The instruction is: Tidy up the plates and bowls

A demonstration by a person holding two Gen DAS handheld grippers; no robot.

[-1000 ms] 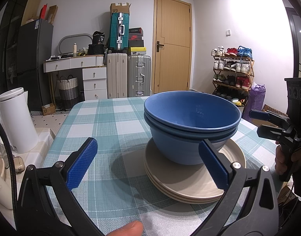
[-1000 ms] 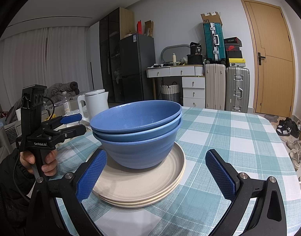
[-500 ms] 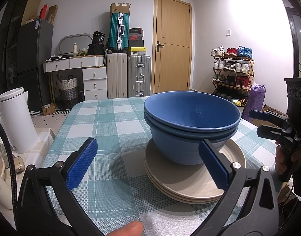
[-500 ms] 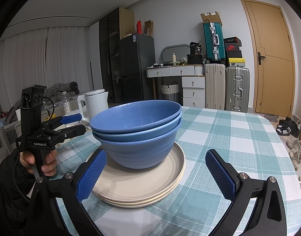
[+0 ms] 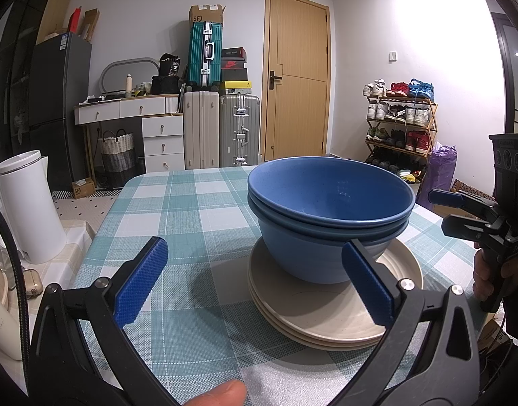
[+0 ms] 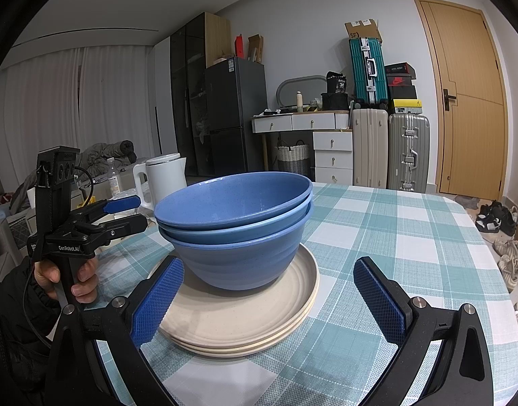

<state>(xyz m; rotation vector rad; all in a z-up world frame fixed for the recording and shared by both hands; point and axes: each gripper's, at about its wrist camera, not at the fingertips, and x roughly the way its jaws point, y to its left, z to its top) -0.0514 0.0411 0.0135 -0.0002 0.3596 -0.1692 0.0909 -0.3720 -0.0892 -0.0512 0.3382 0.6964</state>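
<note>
Three nested blue bowls (image 5: 330, 209) (image 6: 235, 223) stand on a stack of beige plates (image 5: 326, 311) (image 6: 245, 318) on the checked tablecloth. My left gripper (image 5: 255, 280) is open and empty, low over the table just short of the stack, its right finger in front of the plates' near rim. From the other side my right gripper (image 6: 269, 301) is open and empty too, its blue pads either side of the plates' near edge. Each gripper shows in the other's view, hand-held beside the stack: the right gripper (image 5: 441, 213), the left gripper (image 6: 130, 215).
A white kettle (image 5: 28, 206) (image 6: 166, 179) stands on a side surface left of the table (image 5: 177, 223). A small earbud case (image 5: 32, 282) lies near it. Suitcases, drawers, a door and a shoe rack (image 5: 401, 128) are beyond the far table edge.
</note>
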